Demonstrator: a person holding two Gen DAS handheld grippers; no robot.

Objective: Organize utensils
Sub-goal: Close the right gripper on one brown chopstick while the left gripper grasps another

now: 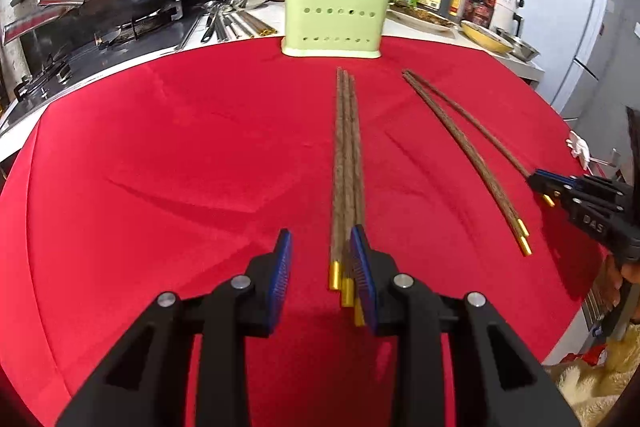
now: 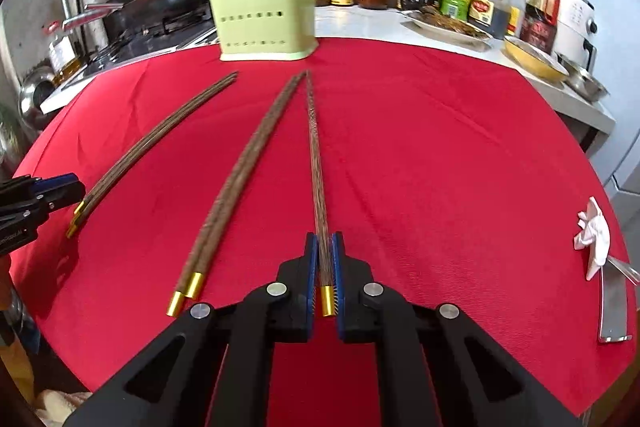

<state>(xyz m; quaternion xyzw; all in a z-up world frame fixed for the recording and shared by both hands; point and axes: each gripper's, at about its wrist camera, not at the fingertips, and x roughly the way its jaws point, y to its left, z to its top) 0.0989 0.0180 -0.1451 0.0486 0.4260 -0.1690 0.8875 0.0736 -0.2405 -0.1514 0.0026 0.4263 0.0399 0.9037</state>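
On the red cloth (image 2: 440, 155), six brown chopsticks with gold ends lie pointing toward the green perforated utensil holder (image 2: 264, 19) at upper centre. They form a bundle of three (image 1: 346, 163) in the middle of the left wrist view, a pair (image 2: 236, 179) left of centre in the right wrist view, and a single chopstick (image 2: 318, 163).

The right gripper (image 2: 325, 259) is closed on that single chopstick near its gold cap. The left gripper (image 1: 320, 259) stands partly open around the bundle's gold ends, its right pad at or against them and the left pad clear.

The holder already carries several chopsticks, so the job looks partly done, with six sticks left.

The holder's inside is hidden and its sticks run off the frame, so their count is unclear. A white scrap and metal strip (image 2: 612, 303) at the right edge are hard to identify.
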